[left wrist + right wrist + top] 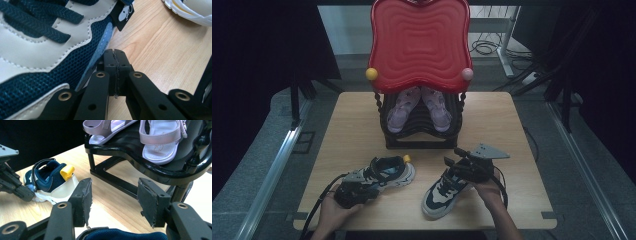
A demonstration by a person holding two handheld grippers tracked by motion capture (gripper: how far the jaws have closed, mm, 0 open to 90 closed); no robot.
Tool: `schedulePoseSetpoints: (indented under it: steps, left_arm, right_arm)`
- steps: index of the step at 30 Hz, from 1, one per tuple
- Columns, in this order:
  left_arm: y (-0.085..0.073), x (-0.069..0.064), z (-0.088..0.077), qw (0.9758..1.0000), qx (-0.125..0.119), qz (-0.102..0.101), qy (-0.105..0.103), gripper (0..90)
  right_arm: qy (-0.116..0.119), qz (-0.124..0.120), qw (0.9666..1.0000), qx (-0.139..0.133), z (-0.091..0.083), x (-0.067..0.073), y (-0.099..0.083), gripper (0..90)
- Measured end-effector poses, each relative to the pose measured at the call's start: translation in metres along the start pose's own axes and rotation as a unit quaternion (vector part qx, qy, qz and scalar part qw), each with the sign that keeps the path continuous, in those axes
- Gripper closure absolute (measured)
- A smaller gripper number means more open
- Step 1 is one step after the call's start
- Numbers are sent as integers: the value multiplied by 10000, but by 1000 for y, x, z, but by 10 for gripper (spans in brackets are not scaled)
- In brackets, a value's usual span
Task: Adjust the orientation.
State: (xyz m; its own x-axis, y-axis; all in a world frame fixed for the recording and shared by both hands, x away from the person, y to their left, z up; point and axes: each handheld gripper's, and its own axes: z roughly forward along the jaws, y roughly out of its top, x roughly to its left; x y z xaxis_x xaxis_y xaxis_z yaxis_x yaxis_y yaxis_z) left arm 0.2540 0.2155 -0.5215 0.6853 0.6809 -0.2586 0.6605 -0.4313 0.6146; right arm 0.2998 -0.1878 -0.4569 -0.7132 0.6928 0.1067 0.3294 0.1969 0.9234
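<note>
- Resting on pale wood-grain table [362, 115], two navy-and-cream sneakers lie at my end, one by each of my tools.
- My left gripper [116, 53] has its jaws pressed together on nothing, tips just beside the left sneaker [389, 170], against its navy mesh and stitched cream leatherette side.
- My right gripper [113, 202] stands wide; the right sneaker [444, 192] lies just under it, its dark padded collar rising between the jaws, untouched by the worn pads.
- Beyond my jaws stands one black rack [419, 135] with curved ribbed shelves, bearing two pale lilac strap sandals [419, 107].
- One glossy red rippled tray [419, 42] tops it, with one yellow and one pink knob.
- Around the table: dark drapes, grey floor, loose cables.
</note>
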Motion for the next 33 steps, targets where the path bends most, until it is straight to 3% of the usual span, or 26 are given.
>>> schedulePoseSetpoints:
  steps: [12, 20, 27, 33]
  left_arm:
    - [-1, 24, -14, 9990, -220, -308, 236, 896]
    - [5, 32, -15, 9981, -215, -340, 465, 895]
    - [8, 39, -15, 9973, -286, -472, 492, 895]
    - [8, 39, -19, 9971, -392, -427, 488, 896]
  right_arm:
    - [12, 1, 10000, 35, 2, 1, 0, 456]
    - [-27, 25, 10000, 39, 3, 1, 0, 456]
    - [-41, 45, 10000, 33, 2, 1, 0, 457]
    - [-50, 60, 10000, 43, 2, 0, 0, 457]
